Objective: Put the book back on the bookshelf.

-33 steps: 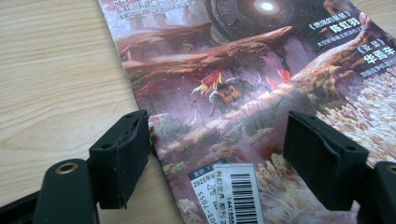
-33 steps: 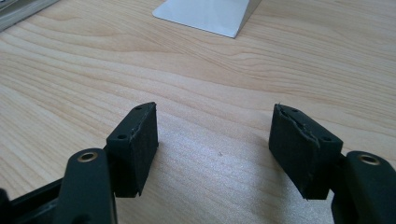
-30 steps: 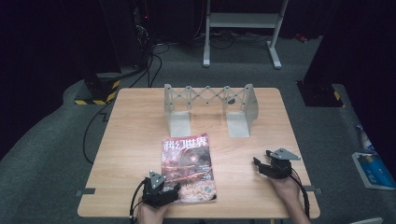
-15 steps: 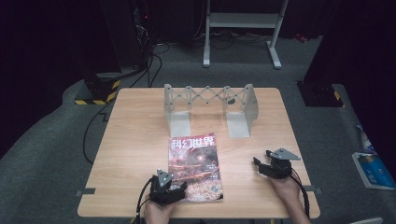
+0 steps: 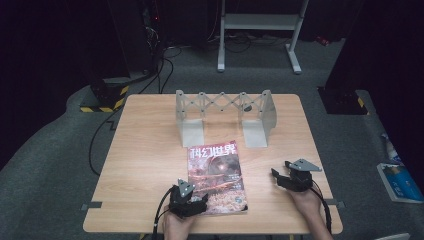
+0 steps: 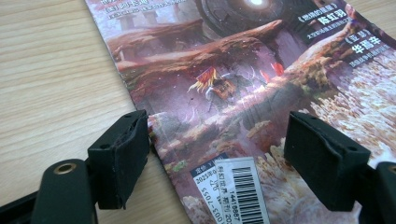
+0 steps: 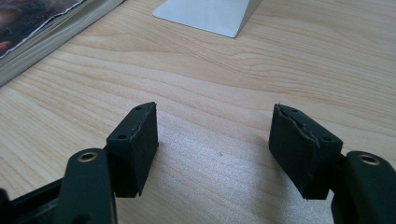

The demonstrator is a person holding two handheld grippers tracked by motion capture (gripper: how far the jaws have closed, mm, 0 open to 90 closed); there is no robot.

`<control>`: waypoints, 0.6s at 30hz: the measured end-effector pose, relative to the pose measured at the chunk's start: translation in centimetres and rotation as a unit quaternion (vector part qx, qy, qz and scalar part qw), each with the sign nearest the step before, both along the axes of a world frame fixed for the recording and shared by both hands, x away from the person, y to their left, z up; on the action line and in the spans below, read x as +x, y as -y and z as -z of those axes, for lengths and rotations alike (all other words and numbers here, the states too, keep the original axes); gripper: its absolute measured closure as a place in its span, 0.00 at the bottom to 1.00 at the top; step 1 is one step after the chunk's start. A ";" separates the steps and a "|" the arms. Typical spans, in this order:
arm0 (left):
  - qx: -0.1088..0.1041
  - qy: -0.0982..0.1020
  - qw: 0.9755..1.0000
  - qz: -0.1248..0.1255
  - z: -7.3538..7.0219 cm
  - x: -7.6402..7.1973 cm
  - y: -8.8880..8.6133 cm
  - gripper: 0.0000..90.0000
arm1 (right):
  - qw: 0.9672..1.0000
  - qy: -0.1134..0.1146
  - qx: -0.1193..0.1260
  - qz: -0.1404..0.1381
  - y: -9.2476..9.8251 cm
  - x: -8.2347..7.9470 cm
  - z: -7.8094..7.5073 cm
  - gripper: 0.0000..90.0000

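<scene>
Reaching in from the near edge of the table [image 5: 145,150], the person's left hand [image 5: 175,226] holds the left gripper [image 5: 192,200] low over the near left corner of the magazine [image 5: 216,175], pointing away from the person and toward the far side. In the left gripper view its jaws stand wide apart, one over the bare wood just beside the magazine's left edge and the other over the cover near the barcode label [image 6: 233,191]; whether the pads touch the paper cannot be told, and nothing is clamped between them. The magazine lies flat, face up, in the near middle of the table, its far edge just short of the grey folding rack [image 5: 225,115] that stands upright toward the far side. On the right, the right hand [image 5: 306,202] rests at the near edge with the right gripper [image 5: 282,176] angled toward the far left, well apart from the magazine. Its jaws are also spread wide over bare wood with nothing between them; the right gripper view shows the magazine's thick page edge [image 7: 46,39] at the far left and one foot of the rack [image 7: 205,14] ahead.
</scene>
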State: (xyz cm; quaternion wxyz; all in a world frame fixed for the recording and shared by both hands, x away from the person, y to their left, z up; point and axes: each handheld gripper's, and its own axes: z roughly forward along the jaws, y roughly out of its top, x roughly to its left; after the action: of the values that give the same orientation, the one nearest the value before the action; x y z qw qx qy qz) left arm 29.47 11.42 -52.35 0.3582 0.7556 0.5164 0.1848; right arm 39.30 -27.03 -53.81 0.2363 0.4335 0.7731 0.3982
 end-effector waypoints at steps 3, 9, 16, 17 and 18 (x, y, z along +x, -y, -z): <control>-0.001 0.000 1.000 0.004 0.0 0.1 0.3 0.25 | 1.000 0.000 0.000 0.000 0.0 0.0 0.0 0.37; -0.002 0.003 1.000 0.019 0.0 0.3 0.8 0.26 | 1.000 0.000 0.000 0.000 0.0 0.0 0.0 0.37; 0.002 0.002 0.999 0.034 0.0 0.7 1.2 0.26 | 1.000 0.000 0.000 0.000 0.0 0.0 0.0 0.37; 0.002 0.003 0.999 0.036 0.0 0.7 1.2 0.26 | 1.000 0.001 -0.001 0.000 0.0 0.0 0.0 0.37; 0.002 0.004 0.999 0.040 0.0 0.8 1.2 0.26 | 1.000 0.000 0.000 0.000 0.0 0.0 0.0 0.37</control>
State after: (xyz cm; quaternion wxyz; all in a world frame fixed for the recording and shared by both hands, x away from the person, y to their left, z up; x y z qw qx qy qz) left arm 30.25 10.22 -52.35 0.3656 0.7754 0.4843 0.1745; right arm 39.30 -27.03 -53.81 0.2365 0.4332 0.7733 0.3981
